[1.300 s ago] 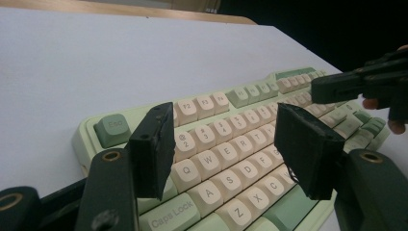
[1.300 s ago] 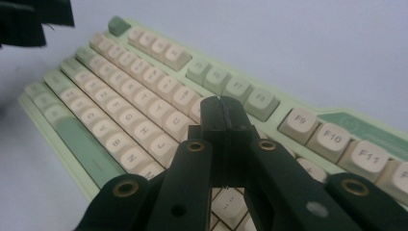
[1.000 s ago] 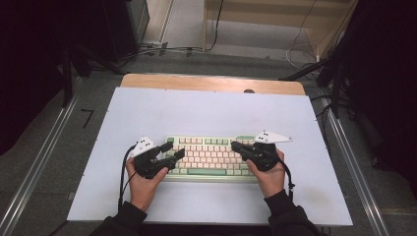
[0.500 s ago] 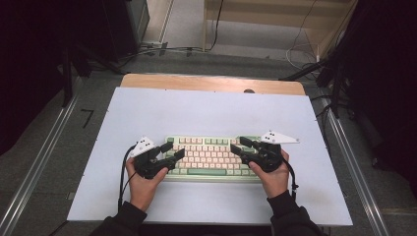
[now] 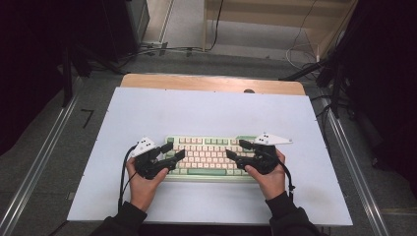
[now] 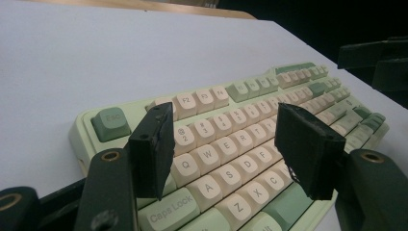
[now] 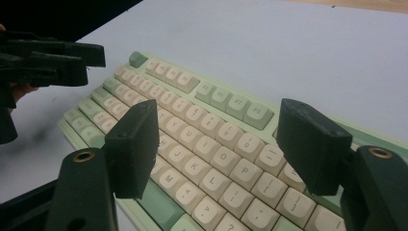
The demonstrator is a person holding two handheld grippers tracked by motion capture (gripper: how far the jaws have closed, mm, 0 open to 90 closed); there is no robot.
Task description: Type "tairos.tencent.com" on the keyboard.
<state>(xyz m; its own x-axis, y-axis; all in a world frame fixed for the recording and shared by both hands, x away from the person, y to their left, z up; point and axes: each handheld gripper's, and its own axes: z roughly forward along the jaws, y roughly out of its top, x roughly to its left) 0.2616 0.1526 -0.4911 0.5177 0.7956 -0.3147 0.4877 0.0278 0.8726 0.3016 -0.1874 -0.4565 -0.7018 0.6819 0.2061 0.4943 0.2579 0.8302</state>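
- Hovering over the keyboard (image 5: 209,156), I had both tongs poised at its two ends, one in each hand.
- My left tongs (image 5: 173,153) stood with the jaws spread apart and nothing between them; in the left gripper view (image 6: 231,149) the Q, W, E and A, S, D rows lay directly under the gap, and the green Esc key (image 6: 110,122) sat just beyond the near-left jaw.
- My right tongs (image 5: 236,149) had just been opening, and the jaws stood wide with no key or other thing caught between the pads; in the right gripper view (image 7: 219,149) the O, P, K and L keys lay below the gap.
- From the right gripper view I could see the left tongs farther off, over the far end of the keyboard.
- The keyboard itself, pale green with cream and green caps, lay flat on the white surface (image 5: 211,110), stretched between the two tongs, its left end under my left tongs and its right end under my right tongs.
- My left hand (image 5: 142,184) and right hand (image 5: 268,179) came in just behind the tongs, on the near side of the keyboard.
- I could not tell whether either jaw tip was touching the keycaps or hanging just above them.
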